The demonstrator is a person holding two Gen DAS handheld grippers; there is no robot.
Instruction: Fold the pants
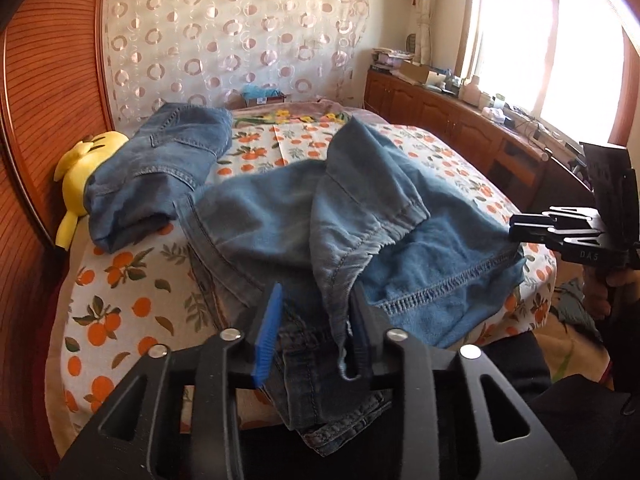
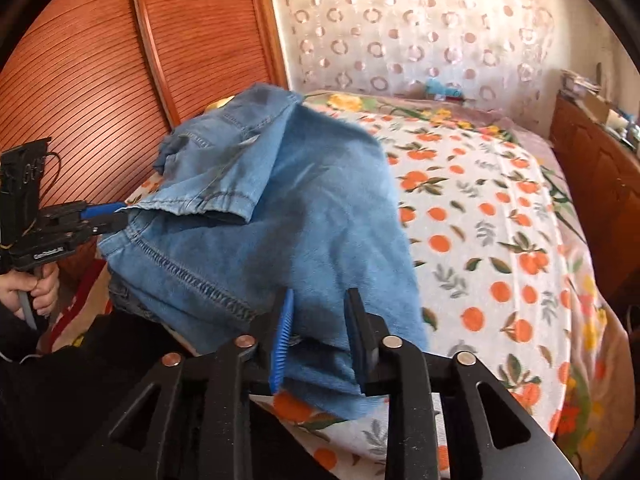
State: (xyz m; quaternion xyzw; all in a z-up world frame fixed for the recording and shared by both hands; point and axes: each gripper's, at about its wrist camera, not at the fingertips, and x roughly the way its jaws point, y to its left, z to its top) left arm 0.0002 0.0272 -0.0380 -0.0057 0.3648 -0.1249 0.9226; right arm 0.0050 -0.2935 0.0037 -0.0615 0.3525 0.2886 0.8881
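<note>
Blue denim pants [image 1: 360, 236] lie rumpled at the near edge of the bed, one part folded over on itself. They also show in the right wrist view [image 2: 320, 208]. My left gripper [image 1: 316, 300] is open, its fingers standing either side of a hanging waistband edge [image 1: 340, 280]. My right gripper [image 2: 320, 300] is open with cloth lying between its fingers. It also shows from the side in the left wrist view [image 1: 520, 230] at the pants' right edge. The left gripper shows in the right wrist view [image 2: 112, 216] at the pants' left edge.
A second folded pair of jeans [image 1: 168, 164] lies at the back left on a yellow plush toy [image 1: 86, 172]. The bed [image 2: 500, 248] has an orange-print sheet. Wooden wardrobe doors [image 2: 120, 80] stand left, a low wooden cabinet [image 1: 460, 120] under the window right.
</note>
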